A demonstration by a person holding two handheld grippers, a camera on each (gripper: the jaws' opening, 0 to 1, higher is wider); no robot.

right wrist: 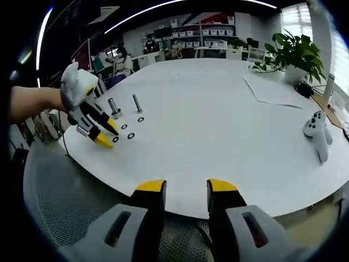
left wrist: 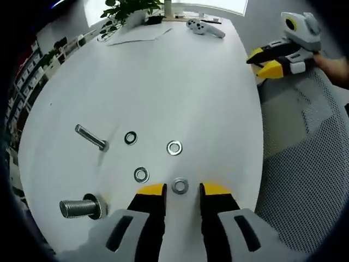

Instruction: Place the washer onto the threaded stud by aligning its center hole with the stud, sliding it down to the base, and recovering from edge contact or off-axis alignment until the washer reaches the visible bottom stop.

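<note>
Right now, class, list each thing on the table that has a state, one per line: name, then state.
Left tongs: open, straddling a washer that lies flat.
Right tongs: open, empty, off the table edge.
Other three washers: flat on the table, loose.
Thick threaded stud: upright, no washer on it.
Thin bolt: upright, bare.

1. We see four flat silver washers lying on the white table, each well apart from the others.
2. The nearest washer lies flat between the yellow tips of the left gripper, touching neither so far as we can tell.
3. The second washer lies just left of it; the third washer and the fourth washer lie further out.
4. The thick threaded stud stands on a dark base, bare of washers.
5. The thin bolt stands beyond it.
</note>
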